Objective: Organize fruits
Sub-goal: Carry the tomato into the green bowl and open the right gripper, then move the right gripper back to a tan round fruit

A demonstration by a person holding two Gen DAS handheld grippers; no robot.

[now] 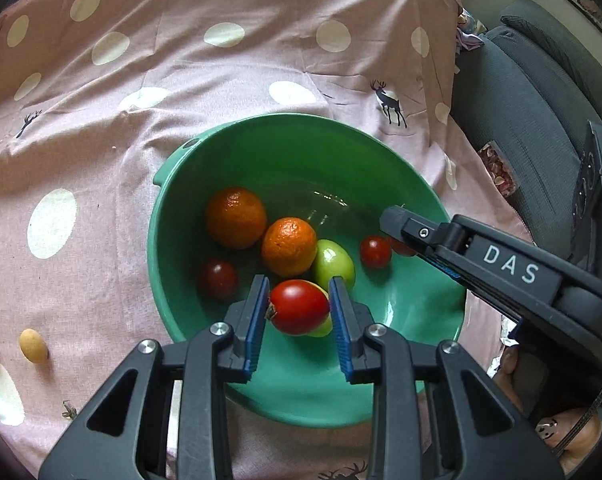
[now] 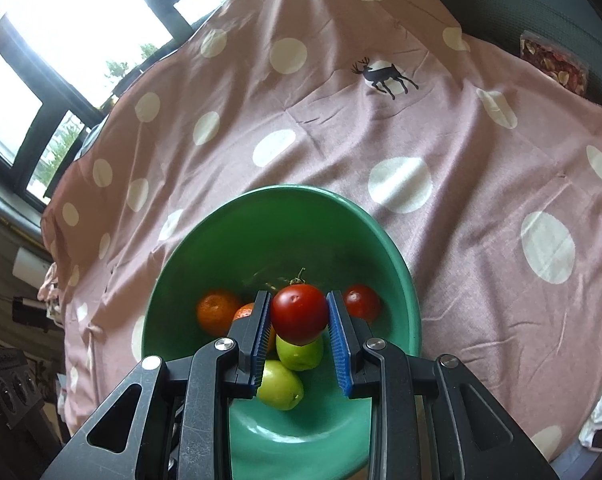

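Green bowl (image 1: 169,216) sits below both grippers: left gripper (image 1: 299,306) and right gripper (image 2: 299,314) each clamp a red tomato (image 1: 299,306) (image 2: 299,312).

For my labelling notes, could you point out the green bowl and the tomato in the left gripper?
green bowl (image 1: 285,152), left wrist view, bare inner wall.
tomato (image 1: 299,306), left wrist view, its red middle.
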